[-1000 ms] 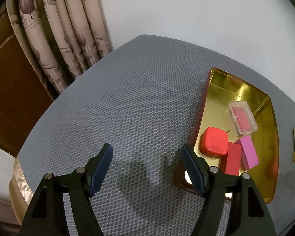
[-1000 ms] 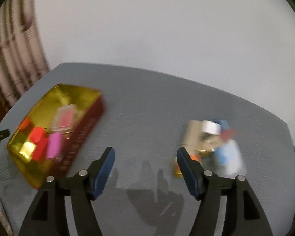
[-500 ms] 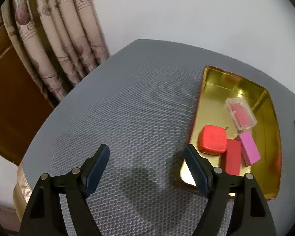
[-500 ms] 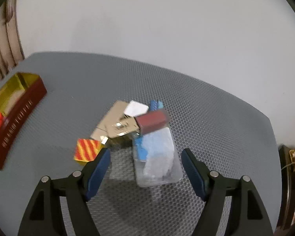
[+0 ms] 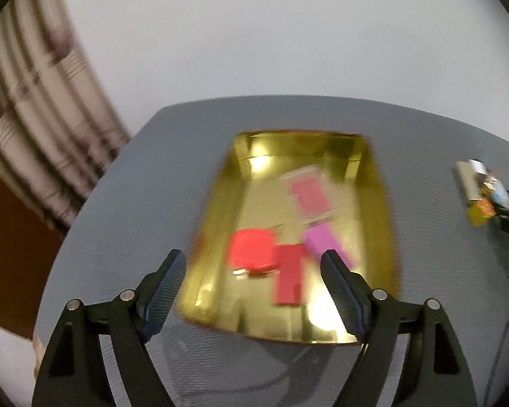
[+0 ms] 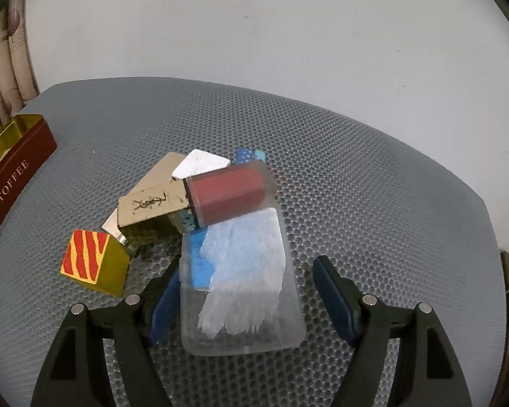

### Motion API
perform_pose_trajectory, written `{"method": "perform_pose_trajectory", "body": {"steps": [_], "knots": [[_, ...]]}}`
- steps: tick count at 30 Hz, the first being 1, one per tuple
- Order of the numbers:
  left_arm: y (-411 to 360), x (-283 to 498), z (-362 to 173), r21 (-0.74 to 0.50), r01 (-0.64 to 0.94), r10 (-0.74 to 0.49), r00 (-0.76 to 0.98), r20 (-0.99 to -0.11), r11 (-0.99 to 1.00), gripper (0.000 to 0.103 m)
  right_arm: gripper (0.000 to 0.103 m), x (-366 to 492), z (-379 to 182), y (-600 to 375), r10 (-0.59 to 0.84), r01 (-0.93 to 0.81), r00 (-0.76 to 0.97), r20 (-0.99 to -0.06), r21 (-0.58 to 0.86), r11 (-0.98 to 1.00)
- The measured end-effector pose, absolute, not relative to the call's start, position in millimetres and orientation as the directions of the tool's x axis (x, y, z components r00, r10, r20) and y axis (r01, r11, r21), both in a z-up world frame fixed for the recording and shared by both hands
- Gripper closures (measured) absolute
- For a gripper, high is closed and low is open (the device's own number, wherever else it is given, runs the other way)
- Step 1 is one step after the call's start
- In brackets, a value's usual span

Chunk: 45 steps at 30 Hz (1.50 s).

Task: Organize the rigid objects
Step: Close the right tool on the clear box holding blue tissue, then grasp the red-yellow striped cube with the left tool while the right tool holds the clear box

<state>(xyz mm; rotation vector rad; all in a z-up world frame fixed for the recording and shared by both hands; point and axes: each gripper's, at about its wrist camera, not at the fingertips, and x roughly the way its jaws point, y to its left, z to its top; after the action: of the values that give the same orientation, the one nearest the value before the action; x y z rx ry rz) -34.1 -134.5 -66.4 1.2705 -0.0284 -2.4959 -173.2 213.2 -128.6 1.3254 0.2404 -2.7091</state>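
Note:
A gold tin [image 5: 217, 203] lies ahead of my left gripper [image 5: 251, 257], whose jaws are opening with nothing between them. The tin holds a red rounded case [image 5: 251, 249], a red block [image 5: 290, 278], a pink block [image 5: 324, 244] and a clear box with a pink insert [image 5: 310, 193]. The view is blurred. My right gripper [image 6: 247, 268] is open around a clear plastic box [image 6: 244, 285] with blue and white contents; the left pad is close to its side and the right pad stands apart. Behind it a clear case with a dark red insert [image 6: 227, 193] rests on a beige box [image 6: 152, 203].
A yellow cube with red stripes [image 6: 91, 261] sits left of the pile, near white [image 6: 200, 166] and blue [image 6: 251, 154] pieces. The tin's dark red side [image 6: 13, 176] reads TOFFEE. Grey honeycomb mat [image 6: 373, 186] covers the table. Curtains [image 5: 34, 118] hang at the left.
The left gripper swung across, so the tin now sits centred ahead of its wider jaws. The right gripper came down onto the pile, and the clear box now lies between its fingers.

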Motion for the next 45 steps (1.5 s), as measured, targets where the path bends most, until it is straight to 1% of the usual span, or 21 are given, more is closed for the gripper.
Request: {"method": "perform_pose_trajectory", "body": {"steps": [3, 6, 12, 13, 14, 15, 18, 22, 28, 39, 40, 41, 42, 44, 45], "knots": [[-99.3, -50.3, -65.5, 0.133, 0.219, -0.235, -0.550, -0.802, -0.967, 0.022, 0.025, -173.5, -133.2, 224.2, -0.085, 0.140, -0.602, -0.794, 0.000, -0.990], [-66.4, -70.5, -68.5, 0.078, 0.158, -0.152, -0.541, -0.827, -0.984, 0.022, 0.025, -173.4, -134.9, 218.7, -0.074, 0.139, -0.600, -0.796, -0.013, -0.990], [-8.2, -111.0, -78.0, 0.014, 0.113, -0.070, -0.504, -0.861, -0.993, 0.022, 0.023, -172.8, -137.9, 211.1, -0.060, 0.111, -0.611, -0.790, -0.011, -0.994], [-2.2, -116.6, -79.1, 0.002, 0.109, -0.057, -0.499, -0.865, -0.994, 0.022, 0.024, -173.2, -138.0, 210.0, -0.059, 0.111, -0.612, -0.789, -0.011, -0.994], [6.4, -123.0, -80.7, -0.012, 0.103, -0.041, -0.492, -0.870, -0.995, 0.022, 0.033, -172.1, -136.9, 213.3, -0.061, 0.112, -0.614, -0.787, -0.010, -0.994], [14.1, -128.9, -82.4, -0.021, 0.105, -0.033, -0.483, -0.875, -0.994, 0.022, 0.039, -170.0, -135.7, 213.8, -0.072, 0.120, -0.620, -0.781, -0.004, -0.993], [30.1, -139.4, -87.5, -0.048, 0.102, -0.005, -0.463, -0.886, -0.994, 0.022, 0.041, -160.6, -134.6, 217.9, -0.073, 0.127, -0.624, -0.778, -0.009, -0.992], [44.5, -150.5, -97.5, -0.063, 0.102, 0.014, -0.426, -0.905, -0.993, 0.022, 0.042, -142.9, -134.6, 222.4, -0.057, 0.107, -0.625, -0.778, -0.013, -0.994], [52.4, -174.0, -113.1, -0.127, 0.171, 0.063, -0.341, -0.938, -0.977, 0.022, 0.042, -108.4, -136.9, 230.3, -0.044, 0.078, -0.626, -0.778, -0.007, -0.997], [64.9, -200.8, -139.1, -0.084, 0.196, 0.027, -0.275, -0.961, -0.977, 0.023, 0.041, -127.0, -143.4, 238.1, -0.048, 0.080, -0.626, -0.778, -0.003, -0.997], [65.3, -201.9, -141.4, -0.078, 0.197, 0.021, -0.275, -0.961, -0.977, 0.025, 0.041, -139.4, -143.2, 235.4, -0.048, 0.079, -0.625, -0.779, -0.003, -0.997], [67.9, -203.8, -142.4, -0.067, 0.197, 0.010, -0.277, -0.961, -0.978, 0.034, 0.041, -140.3, -143.5, 235.2, -0.048, 0.079, -0.625, -0.779, -0.002, -0.997], [67.3, -203.9, -143.5, -0.051, 0.197, -0.006, -0.279, -0.960, -0.979, 0.039, 0.041, -140.2, -143.7, 235.5, -0.048, 0.079, -0.626, -0.779, -0.003, -0.997], [64.9, -204.1, -146.2, -0.045, 0.189, -0.007, -0.267, -0.964, -0.981, 0.064, 0.041, -139.7, -143.8, 235.8, -0.050, 0.079, -0.626, -0.779, 0.000, -0.997], [62.6, -203.4, -147.2, -0.051, 0.190, -0.001, -0.262, -0.965, -0.980, 0.070, 0.041, -140.7, -144.2, 235.5, -0.049, 0.079, -0.625, -0.779, 0.000, -0.997]]}}
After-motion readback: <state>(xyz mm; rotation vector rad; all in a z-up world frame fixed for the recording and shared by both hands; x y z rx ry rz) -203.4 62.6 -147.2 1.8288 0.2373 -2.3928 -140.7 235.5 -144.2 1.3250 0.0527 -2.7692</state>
